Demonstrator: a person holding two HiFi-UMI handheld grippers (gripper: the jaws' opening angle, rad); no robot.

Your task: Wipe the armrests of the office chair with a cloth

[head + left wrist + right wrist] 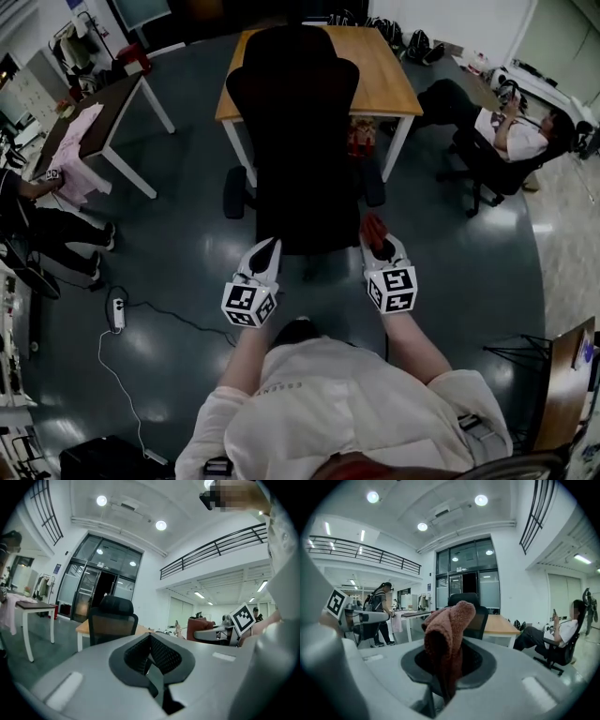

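Right gripper (pixel 377 246) has its jaws clamped on one cloth (pixel 449 630), rust-brown terry, bunched and standing in a soft fold above the jaw tips. Left gripper (pixel 151 660) has its jaws pressed together with nothing between them. Both are held just behind one black office chair (pixel 305 141) with a mesh back. Two dark armrests counted, left-hand armrest (pixel 234 193) and right-hand armrest (pixel 375 184), both apart from the cloth. One wooden-topped table (pixel 389 80) on white legs stands beyond the chair

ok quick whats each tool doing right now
left tool: shut, nothing in it
right tool: shut on the red-brown cloth
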